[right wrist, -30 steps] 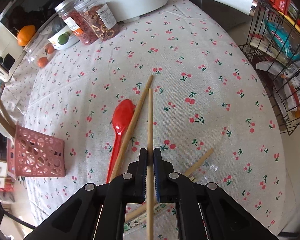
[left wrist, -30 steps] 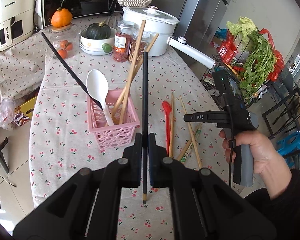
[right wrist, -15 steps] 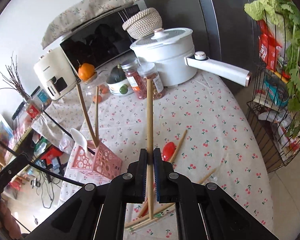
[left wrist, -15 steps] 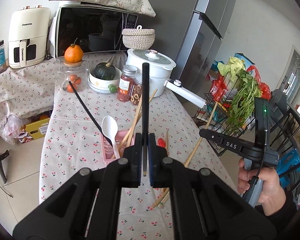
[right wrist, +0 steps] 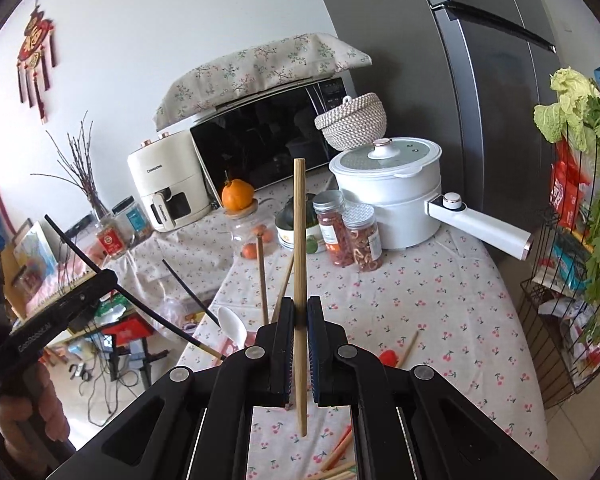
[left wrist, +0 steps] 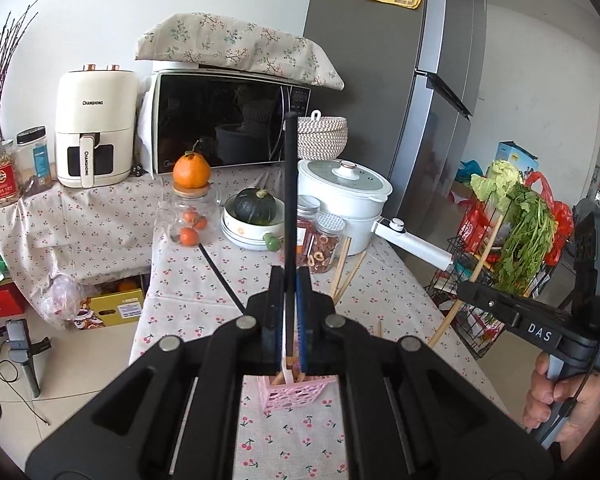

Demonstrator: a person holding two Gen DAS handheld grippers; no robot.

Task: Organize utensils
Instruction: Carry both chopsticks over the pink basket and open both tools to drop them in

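My left gripper (left wrist: 289,280) is shut on a black chopstick (left wrist: 289,200), held upright above the pink utensil basket (left wrist: 292,390), which holds wooden chopsticks and a white spoon. My right gripper (right wrist: 299,312) is shut on a wooden chopstick (right wrist: 299,240), also upright, raised above the table. The right gripper shows at the right of the left wrist view (left wrist: 480,292). A red spoon (right wrist: 388,358) and loose wooden chopsticks (right wrist: 408,346) lie on the cherry-print tablecloth. The white spoon (right wrist: 233,326) and another black chopstick (right wrist: 188,292) stick out of the basket.
At the table's back stand a white pot with a long handle (left wrist: 344,196), spice jars (left wrist: 328,242), a bowl with a squash (left wrist: 256,216) and a jar topped by an orange (left wrist: 191,208). A wire rack with greens (left wrist: 512,240) stands to the right.
Both grippers have risen and tilted up from the table, each carrying its chopstick upright. The left one now hangs over the pink basket.
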